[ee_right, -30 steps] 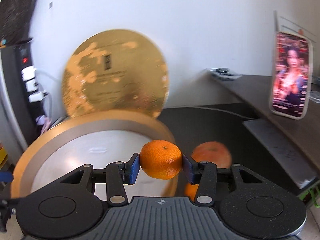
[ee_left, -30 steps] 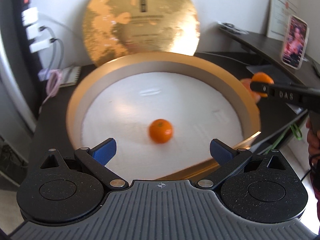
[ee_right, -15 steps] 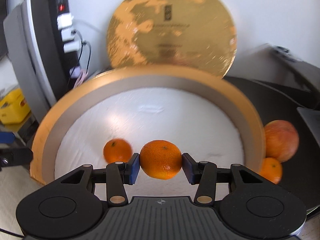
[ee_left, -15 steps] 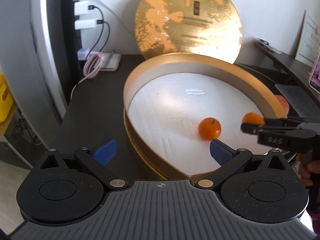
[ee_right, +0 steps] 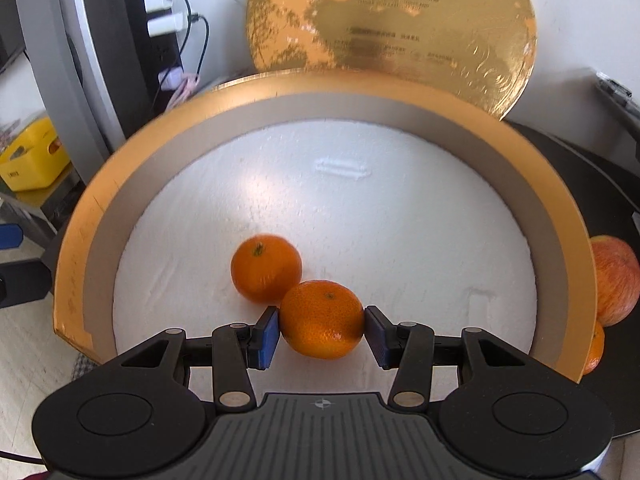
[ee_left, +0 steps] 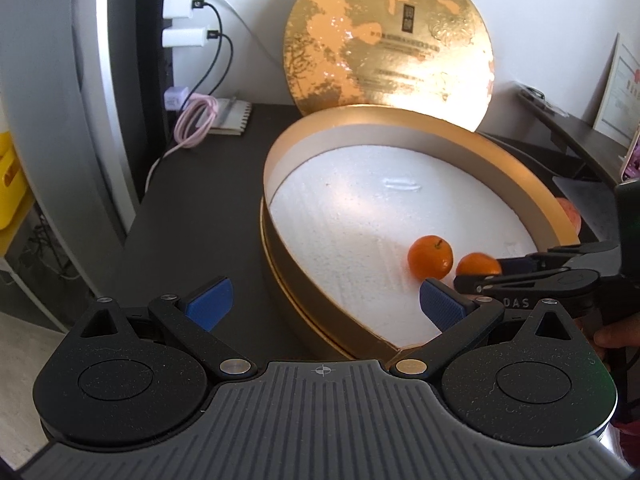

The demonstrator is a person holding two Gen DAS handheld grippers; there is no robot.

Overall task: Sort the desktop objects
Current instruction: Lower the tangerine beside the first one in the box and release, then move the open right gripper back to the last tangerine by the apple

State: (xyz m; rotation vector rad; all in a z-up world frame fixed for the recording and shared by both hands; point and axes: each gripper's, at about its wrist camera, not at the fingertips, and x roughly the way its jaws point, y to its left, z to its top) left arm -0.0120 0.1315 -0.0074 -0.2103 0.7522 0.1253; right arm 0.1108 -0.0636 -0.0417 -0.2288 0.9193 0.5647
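A round gold box (ee_right: pixel 360 84) with a white foam floor lies open on the dark desk. One tangerine (ee_right: pixel 266 268) rests on the foam. My right gripper (ee_right: pixel 322 332) is shut on a second tangerine (ee_right: pixel 322 320), held low over the foam and touching the first. The left wrist view shows that gripper (ee_left: pixel 520 280) reaching in from the right with its tangerine (ee_left: pixel 478 264) beside the loose tangerine (ee_left: pixel 430 257). My left gripper (ee_left: pixel 325 302) is open and holds nothing, straddling the box's (ee_left: pixel 400 128) near-left rim.
The gold lid (ee_left: pixel 388 40) leans on the wall behind the box. An apple (ee_right: pixel 614 284) and another tangerine (ee_right: pixel 596 348) lie outside the right rim. A pink cable (ee_left: pixel 196 120), a notebook (ee_left: pixel 232 114) and plugged chargers are at the back left. A yellow bin (ee_right: pixel 32 156) sits off the desk.
My right gripper carried its tangerine left over the rim and down to the foam beside the loose tangerine. My left gripper drew back to the left, staying open.
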